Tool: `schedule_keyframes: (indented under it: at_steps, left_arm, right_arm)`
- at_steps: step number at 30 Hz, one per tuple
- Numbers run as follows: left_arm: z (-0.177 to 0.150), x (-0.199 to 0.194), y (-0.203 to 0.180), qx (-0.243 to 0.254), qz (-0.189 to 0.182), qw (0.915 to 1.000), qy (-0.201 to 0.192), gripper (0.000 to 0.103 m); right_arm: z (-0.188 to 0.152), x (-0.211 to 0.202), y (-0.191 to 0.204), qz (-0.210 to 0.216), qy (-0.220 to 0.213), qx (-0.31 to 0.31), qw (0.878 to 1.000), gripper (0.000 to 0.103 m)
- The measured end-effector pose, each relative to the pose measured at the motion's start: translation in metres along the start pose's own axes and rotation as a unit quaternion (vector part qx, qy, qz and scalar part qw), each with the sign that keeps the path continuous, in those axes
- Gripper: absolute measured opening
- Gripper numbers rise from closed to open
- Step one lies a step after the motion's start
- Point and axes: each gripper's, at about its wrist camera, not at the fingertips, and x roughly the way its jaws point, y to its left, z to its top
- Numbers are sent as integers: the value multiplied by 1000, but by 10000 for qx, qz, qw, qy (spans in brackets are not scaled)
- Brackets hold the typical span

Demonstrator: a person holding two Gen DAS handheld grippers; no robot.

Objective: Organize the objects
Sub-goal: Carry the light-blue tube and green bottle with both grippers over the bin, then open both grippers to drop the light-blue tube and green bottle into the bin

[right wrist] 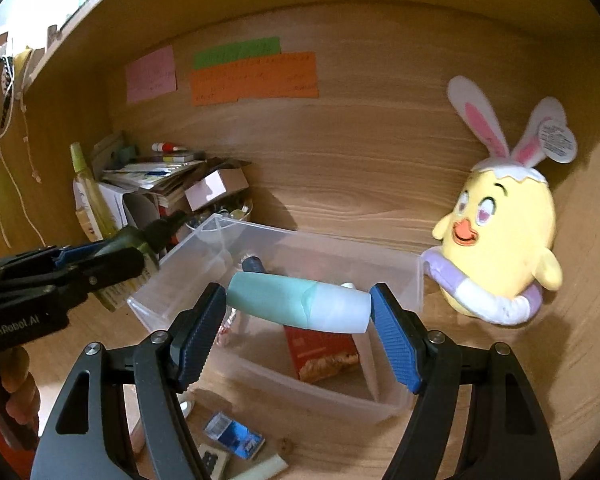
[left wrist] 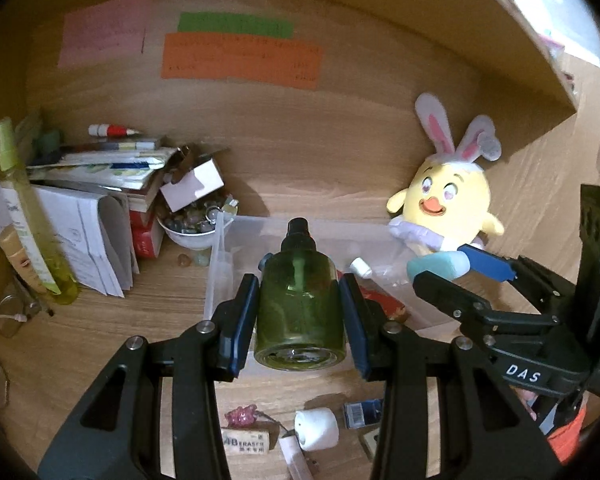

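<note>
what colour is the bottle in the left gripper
Dark olive green with a black pump top; the bottle shows best in the left wrist view.

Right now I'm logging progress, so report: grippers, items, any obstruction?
Left gripper shut on green bottle. Right gripper shut on teal tube, above clear bin. Red box already inside; drop path open.

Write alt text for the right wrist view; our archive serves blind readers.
The right gripper holds a teal-and-white tube sideways over a clear plastic bin on a wooden desk. A yellow bunny-eared chick plush sits to the right; the left gripper holds a green bottle.
</note>
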Motion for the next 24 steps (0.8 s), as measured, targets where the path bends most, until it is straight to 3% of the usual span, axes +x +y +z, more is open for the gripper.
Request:
schedule_keyframes:
  at_steps: [9, 24]
  left_arm:
    - [-2, 44, 8, -4, 35, 9988, 485, 41]
    - [-8, 70, 16, -16, -43, 9972, 742, 41]
  right_arm:
    - [-4, 41, 2, 15, 467, -134, 9988, 71]
    - [-16, 79, 1, 80, 992, -118, 9950, 71]
